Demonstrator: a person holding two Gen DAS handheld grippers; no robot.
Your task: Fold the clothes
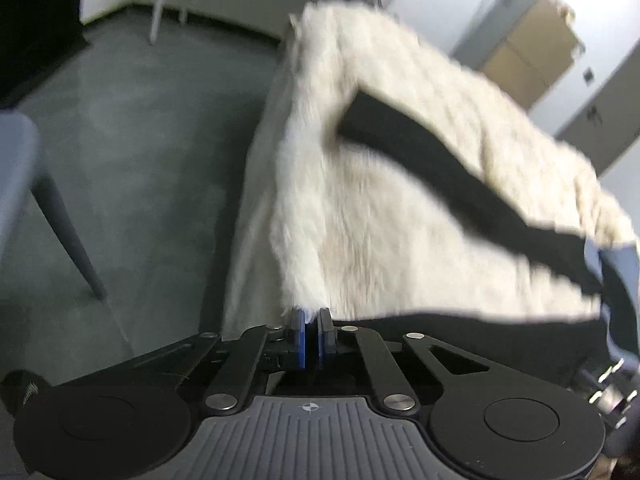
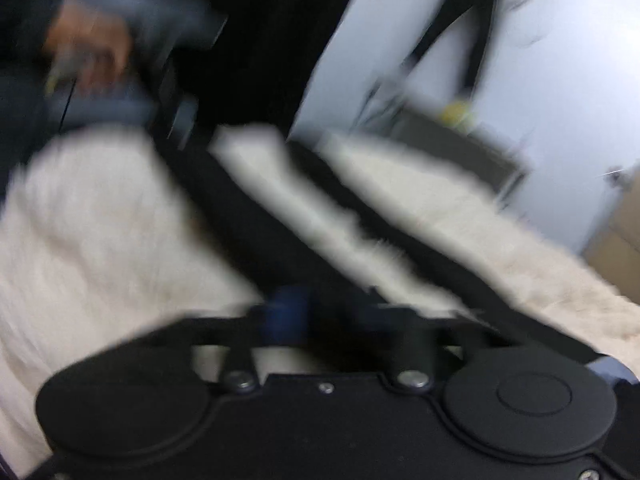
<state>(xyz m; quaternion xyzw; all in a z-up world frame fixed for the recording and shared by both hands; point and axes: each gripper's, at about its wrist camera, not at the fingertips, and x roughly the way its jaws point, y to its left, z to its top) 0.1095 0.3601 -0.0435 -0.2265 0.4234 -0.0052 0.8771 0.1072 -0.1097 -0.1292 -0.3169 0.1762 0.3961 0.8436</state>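
Observation:
A fluffy cream-white garment (image 1: 384,208) with black trim bands (image 1: 452,184) hangs lifted in the air. My left gripper (image 1: 311,320) is shut on its lower edge, blue pads pinching the fleece. In the blurred right wrist view the same garment (image 2: 92,232) spreads in front of my right gripper (image 2: 320,308), which sits at a black band (image 2: 248,216). Its jaws look closed on the cloth, but the blur hides the grip. The other hand-held gripper (image 2: 120,60) with the person's hand shows at upper left.
A grey floor (image 1: 132,160) lies below on the left, with a blue-grey chair leg (image 1: 68,236). Cardboard boxes (image 1: 532,48) and grey cabinets (image 1: 608,92) stand at the back right. White table legs (image 1: 160,0) stand at the back. A light wall (image 2: 552,80) shows behind.

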